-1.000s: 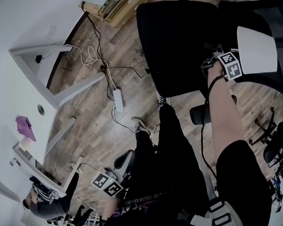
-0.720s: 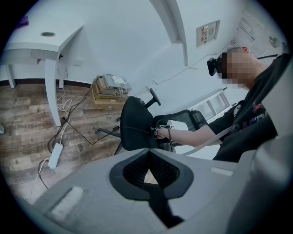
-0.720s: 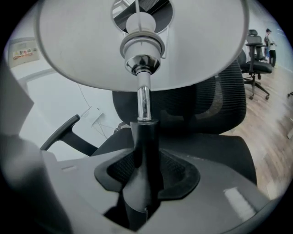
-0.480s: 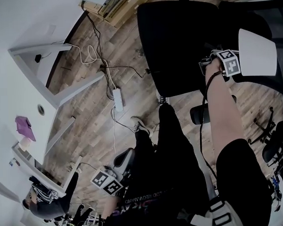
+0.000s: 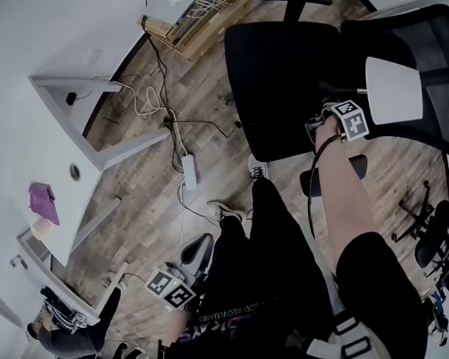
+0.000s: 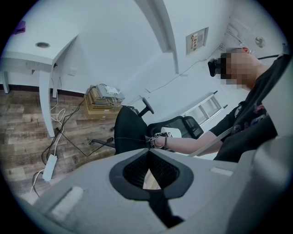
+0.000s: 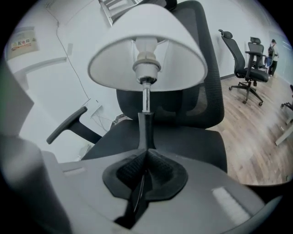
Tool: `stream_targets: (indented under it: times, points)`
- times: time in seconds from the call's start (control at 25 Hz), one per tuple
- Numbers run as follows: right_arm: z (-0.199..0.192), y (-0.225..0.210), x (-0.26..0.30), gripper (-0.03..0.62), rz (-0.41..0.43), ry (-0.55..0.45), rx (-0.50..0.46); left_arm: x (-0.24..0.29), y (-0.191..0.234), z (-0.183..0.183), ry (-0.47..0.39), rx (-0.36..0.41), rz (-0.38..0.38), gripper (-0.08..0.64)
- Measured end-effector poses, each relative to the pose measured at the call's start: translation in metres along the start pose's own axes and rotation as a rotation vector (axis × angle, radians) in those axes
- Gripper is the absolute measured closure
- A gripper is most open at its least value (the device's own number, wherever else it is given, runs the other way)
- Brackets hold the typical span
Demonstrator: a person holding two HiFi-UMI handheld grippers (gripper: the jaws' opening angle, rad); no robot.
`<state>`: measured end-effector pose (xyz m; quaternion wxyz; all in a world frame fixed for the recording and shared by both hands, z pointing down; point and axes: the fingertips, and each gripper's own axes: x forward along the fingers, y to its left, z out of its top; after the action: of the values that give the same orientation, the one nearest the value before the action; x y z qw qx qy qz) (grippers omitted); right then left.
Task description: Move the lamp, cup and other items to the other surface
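Right tongs [image 7: 145,153]: jaws have just been closing; they now pinch the thin dark stem of the lamp [image 7: 145,68] below its shade.
Lamp: upright, white shade on top, in front of the black office chair [image 7: 183,141]; upper right of the head view [image 5: 393,90]. Its base is hidden.
Left tongs [image 6: 147,153]: pressed together, nothing between them.
White surface [image 5: 32,145]: left edge of the head view, purple cloth [image 5: 43,202] lying on it.

White lamp [image 7: 145,68] at the far right, upright over a black chair seat [image 7: 183,141]. Broad cone shade, open underside showing a white socket, thin chrome stem turning black lower down. Pinched at that black part by the right gripper [image 7: 145,157], jaws just closed onto it.
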<state>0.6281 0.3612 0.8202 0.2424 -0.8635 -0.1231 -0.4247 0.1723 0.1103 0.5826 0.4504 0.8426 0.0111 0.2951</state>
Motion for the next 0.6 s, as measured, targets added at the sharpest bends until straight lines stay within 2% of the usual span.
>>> stream_targets:
  times: [0.04, 0.24, 0.4, 0.48, 0.6]
  points:
    - [0.002, 0.005, -0.012, 0.588, 0.022, -0.009, -0.008, -0.003, -0.002, 0.003, -0.015, 0.012, -0.014, 0.560]
    - [0.009, 0.051, -0.078, 0.589, 0.216, -0.033, -0.175, -0.032, -0.005, 0.014, -0.108, 0.052, -0.068, 0.560]
    - [0.003, 0.088, -0.137, 0.589, 0.371, -0.037, -0.258, -0.073, -0.003, 0.017, -0.189, 0.079, -0.082, 0.560]
    - [-0.015, 0.112, -0.173, 0.589, 0.494, -0.012, -0.338, -0.095, -0.004, 0.016, -0.223, 0.097, -0.081, 0.560]
    - [-0.067, 0.154, -0.243, 0.589, 0.747, 0.085, -0.488, -0.125, -0.002, 0.013, -0.291, 0.116, -0.077, 0.560]
